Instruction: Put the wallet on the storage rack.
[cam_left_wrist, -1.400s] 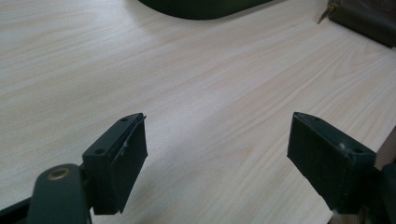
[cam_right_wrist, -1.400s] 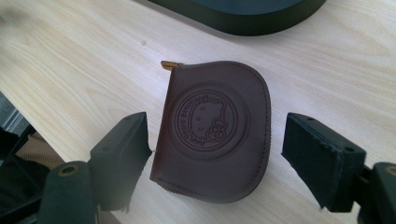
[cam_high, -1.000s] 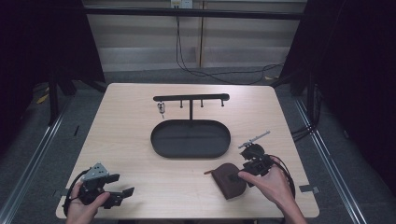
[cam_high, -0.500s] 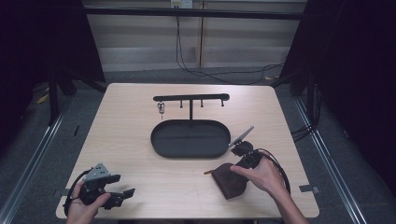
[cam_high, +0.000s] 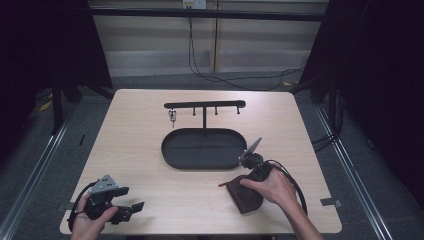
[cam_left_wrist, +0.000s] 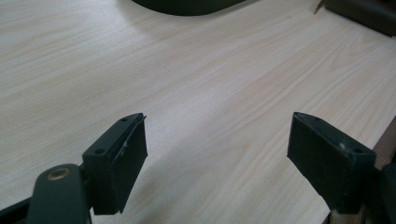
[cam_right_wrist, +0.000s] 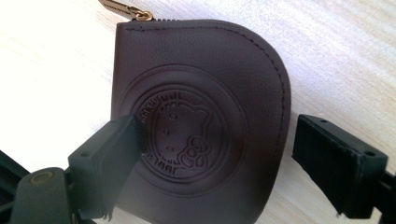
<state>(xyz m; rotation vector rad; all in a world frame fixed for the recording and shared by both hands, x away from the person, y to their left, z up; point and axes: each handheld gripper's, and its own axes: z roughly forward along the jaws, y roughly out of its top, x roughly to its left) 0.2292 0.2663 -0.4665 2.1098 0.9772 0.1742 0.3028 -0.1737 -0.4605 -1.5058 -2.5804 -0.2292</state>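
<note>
Brown leather coin pouch lies flat on the tabletop, directly under the right gripper in the high view. The right hand rests over the pouch's far edge, forearm entering from below, gripper aimed forward toward the black oval tray just ahead of it. Behind the tray stands a T-shaped rack with a small item hung off one peg. Left gripper sits low at the near tabletop edge, held in the left hand, well apart from the pouch.

Left gripper view: jaws spread wide over bare wood, nothing between them; tray rim ahead, pouch corner ahead and to its right.

Right gripper view: jaws wide apart, straddling the pouch, holding nothing yet. Embossed round stamp sits between them; gold zip pull at the far corner.

Judgement: light, soft, flexible, smooth face likely slippery. Best pinched across a stitched edge or by the zip pull.
</note>
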